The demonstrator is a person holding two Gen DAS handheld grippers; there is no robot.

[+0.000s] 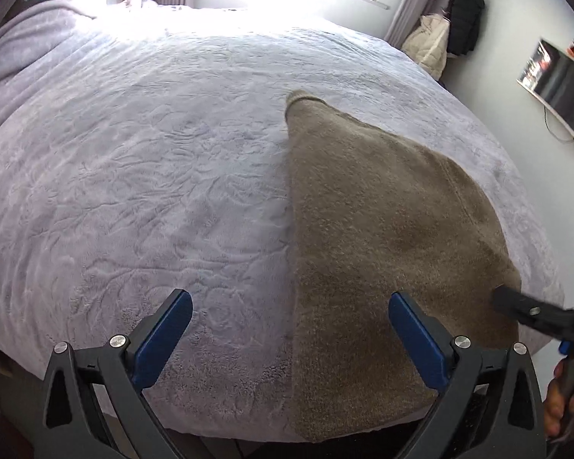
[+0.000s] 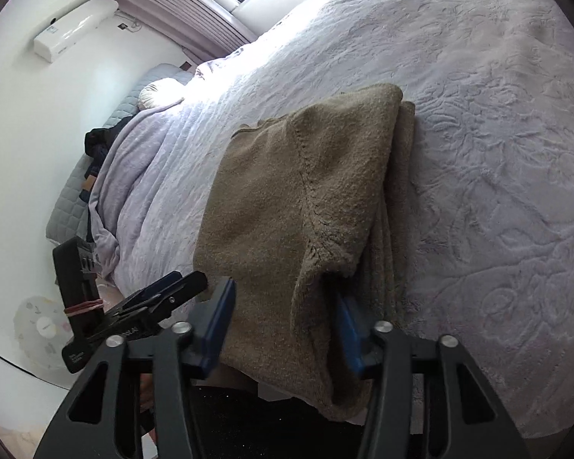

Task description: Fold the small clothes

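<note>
A tan knitted sweater (image 1: 382,210) (image 2: 306,172) lies folded lengthwise on a lilac bedspread (image 1: 153,191) (image 2: 497,153), its near end hanging over the bed's front edge. My left gripper (image 1: 291,329) is open wide above the sweater's straight left edge, with nothing pressed between its blue pads (image 1: 164,340). My right gripper (image 2: 283,325) has its jaws apart around the sweater's near end; one pad (image 2: 348,329) is tucked under a fold and the other pad (image 2: 218,325) stands beside the cloth. In the left wrist view the right gripper (image 1: 497,298) sits at the sweater's right corner.
Pillows (image 2: 160,91) and a bunched blanket (image 1: 30,49) lie at the head of the bed. Jackets (image 1: 451,26) hang by the curtain, and a screen (image 1: 558,80) is on the wall. An air conditioner (image 2: 72,26) is mounted high. A hand (image 1: 562,401) holds the right gripper.
</note>
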